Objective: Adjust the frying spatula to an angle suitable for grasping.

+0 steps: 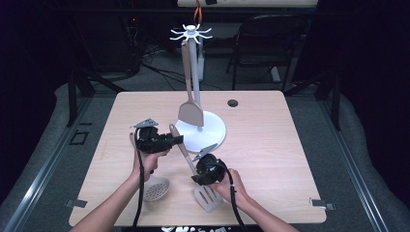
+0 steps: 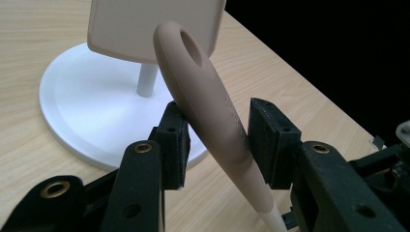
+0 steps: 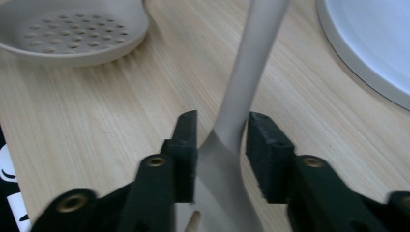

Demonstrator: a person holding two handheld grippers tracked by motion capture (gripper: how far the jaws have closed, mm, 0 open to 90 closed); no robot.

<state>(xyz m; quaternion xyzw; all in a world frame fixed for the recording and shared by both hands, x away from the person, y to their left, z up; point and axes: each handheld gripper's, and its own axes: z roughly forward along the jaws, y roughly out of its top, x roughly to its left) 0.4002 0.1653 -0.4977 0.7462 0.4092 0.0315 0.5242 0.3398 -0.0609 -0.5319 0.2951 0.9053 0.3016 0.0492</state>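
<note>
Left claw (image 2: 217, 140) pinches the beige silicone slotted turner (image 1: 205, 195) at its looped handle, right claw (image 3: 221, 145) straddles its grey neck, unpressed. Blade low over the desk (image 1: 270, 125). Light, stiff, rubbery grip — hold the handle.

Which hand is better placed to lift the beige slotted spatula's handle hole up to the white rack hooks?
The left. Its gripper brackets the beige slotted spatula just below the hole, beside the white rack. The right gripper sits low, near the blade.
</note>
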